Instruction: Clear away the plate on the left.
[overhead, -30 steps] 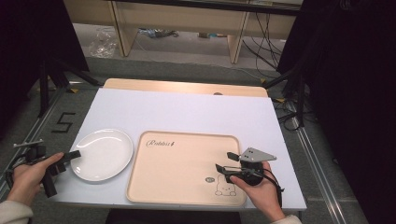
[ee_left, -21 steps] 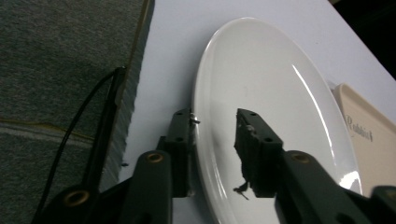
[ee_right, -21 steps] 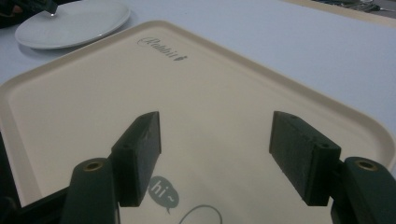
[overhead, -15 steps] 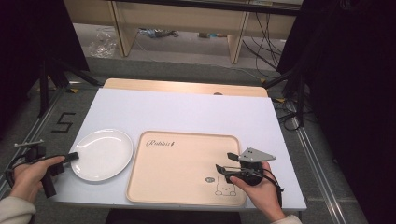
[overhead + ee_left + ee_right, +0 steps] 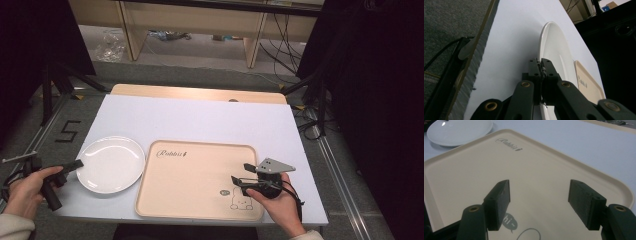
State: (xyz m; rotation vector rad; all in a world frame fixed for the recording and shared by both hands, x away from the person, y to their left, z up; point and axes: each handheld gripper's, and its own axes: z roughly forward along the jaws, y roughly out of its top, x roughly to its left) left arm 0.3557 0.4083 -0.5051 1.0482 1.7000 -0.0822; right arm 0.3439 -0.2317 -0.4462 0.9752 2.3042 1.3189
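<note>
While left tongs (image 5: 541,65) pinch the plate (image 5: 554,45) rim — right tongs (image 5: 539,202) gape.

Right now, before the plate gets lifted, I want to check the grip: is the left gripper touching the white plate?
Touching. In the left gripper view the left gripper has its jaws closed on the rim of the white plate, the pads pressing it from both sides.

Clamped in the left tongs (image 5: 541,68), the white plate (image 5: 111,164) looks glossy, smooth ceramic. Under the right tongs (image 5: 539,203), the beige tray (image 5: 529,170) looks matt plastic, their pads (image 5: 584,203) rough.
</note>
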